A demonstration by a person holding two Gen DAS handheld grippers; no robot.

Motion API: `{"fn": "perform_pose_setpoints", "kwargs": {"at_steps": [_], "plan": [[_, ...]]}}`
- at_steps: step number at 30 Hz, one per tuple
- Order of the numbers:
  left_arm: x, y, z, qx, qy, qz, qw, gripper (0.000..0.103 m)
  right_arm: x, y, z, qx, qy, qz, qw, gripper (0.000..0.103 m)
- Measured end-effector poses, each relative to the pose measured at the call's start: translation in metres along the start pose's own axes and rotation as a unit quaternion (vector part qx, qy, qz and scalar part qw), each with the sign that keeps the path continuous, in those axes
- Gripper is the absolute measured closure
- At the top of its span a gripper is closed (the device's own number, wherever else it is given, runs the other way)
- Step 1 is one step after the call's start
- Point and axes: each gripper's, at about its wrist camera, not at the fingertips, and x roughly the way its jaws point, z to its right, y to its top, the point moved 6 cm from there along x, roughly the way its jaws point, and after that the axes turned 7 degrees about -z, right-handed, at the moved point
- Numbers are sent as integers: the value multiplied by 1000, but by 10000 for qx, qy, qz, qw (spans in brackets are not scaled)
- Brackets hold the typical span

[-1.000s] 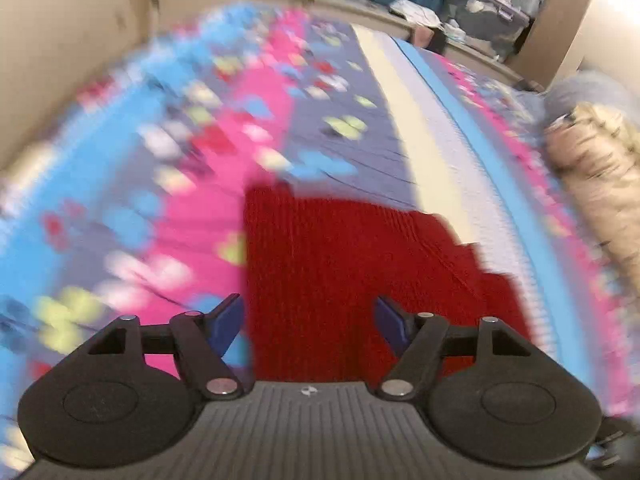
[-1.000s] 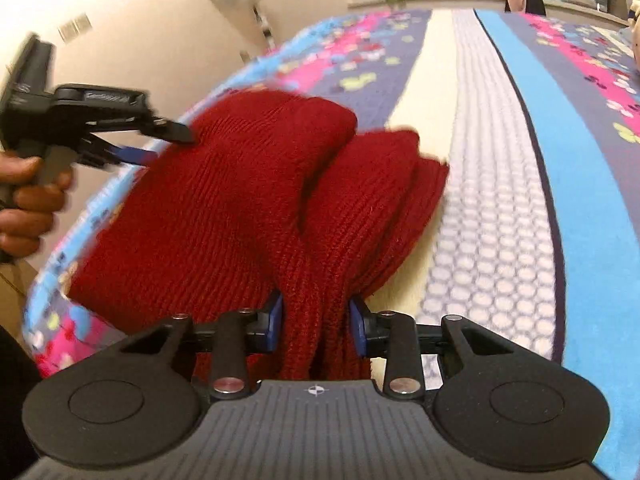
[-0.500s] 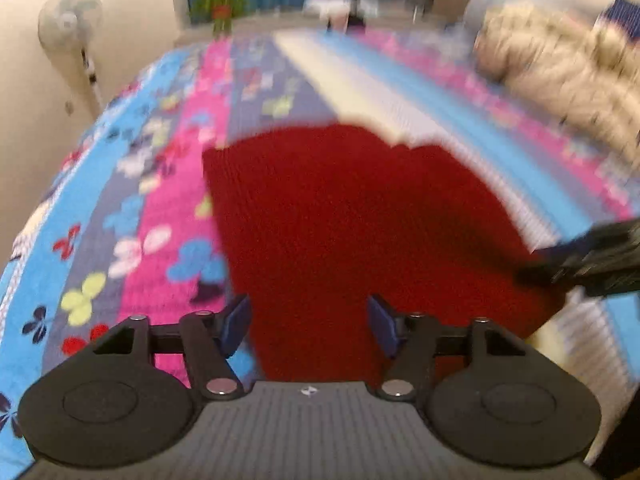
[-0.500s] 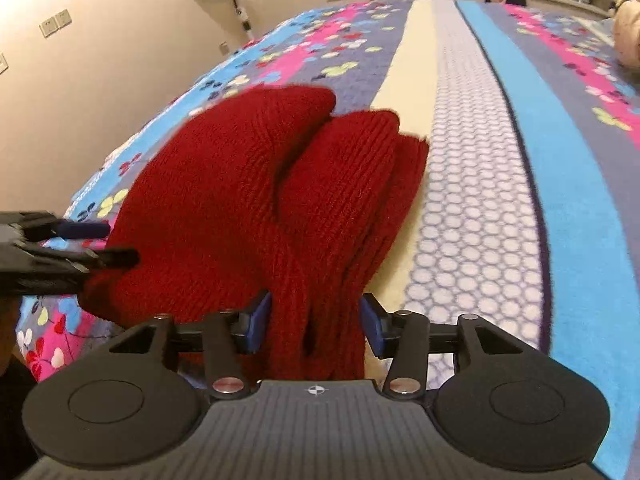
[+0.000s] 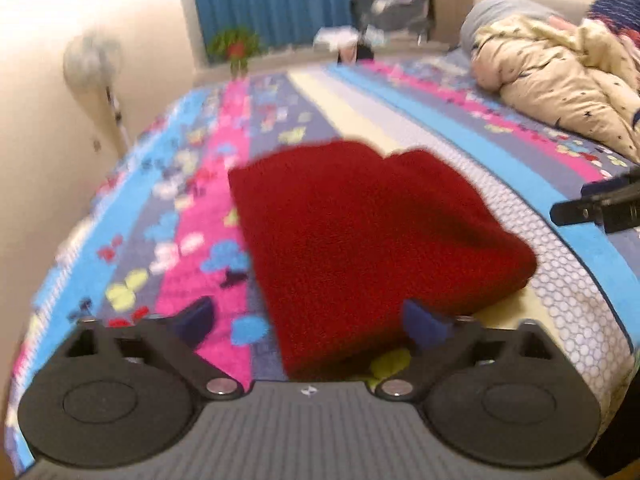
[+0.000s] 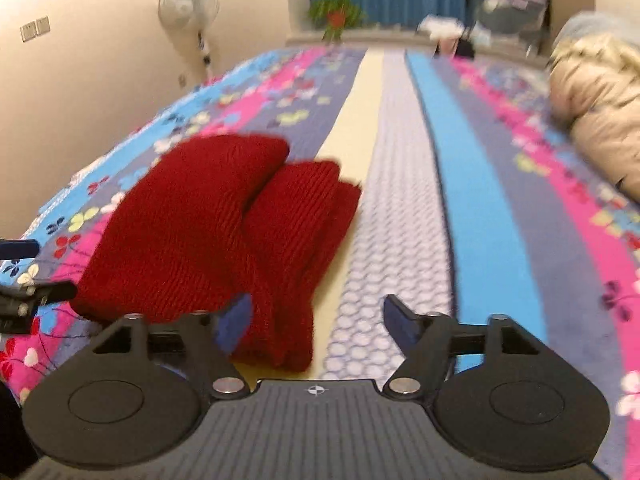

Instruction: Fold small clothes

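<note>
Left wrist view: left gripper (image 5: pixel 308 322) jaws opening, spread wide, pressing nothing; folded red knit garment (image 5: pixel 372 240) lies on the striped bedspread (image 5: pixel 192 216) between and beyond them.
Right wrist view: right gripper (image 6: pixel 316 322) jaws opening, garment's (image 6: pixel 224 236) near edge between them, unpinched.

You see a dark red ribbed knit garment (image 6: pixel 208 236) on a bedspread (image 6: pixel 472 208) striped pink, blue, cream and grey with butterflies; your grippers' fingertips (image 6: pixel 236 322) are blue
</note>
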Motion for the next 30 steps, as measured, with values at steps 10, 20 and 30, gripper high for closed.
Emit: {"fn": "perform_pose_setpoints", "kwargs": {"at_steps": [10, 20, 30], "plan": [[-42, -13, 4, -1170, 458, 90, 9920, 0, -56, -22, -11, 157, -240, 644, 9975, 14], [-25, -17, -6, -1542, 292, -409, 9868, 0, -39, -27, -36, -231, -332, 408, 9983, 14], [-21, -19, -4, -1462, 304, -416, 9879, 0, -36, -30, -45, -497, -378, 390, 9973, 14]]}}
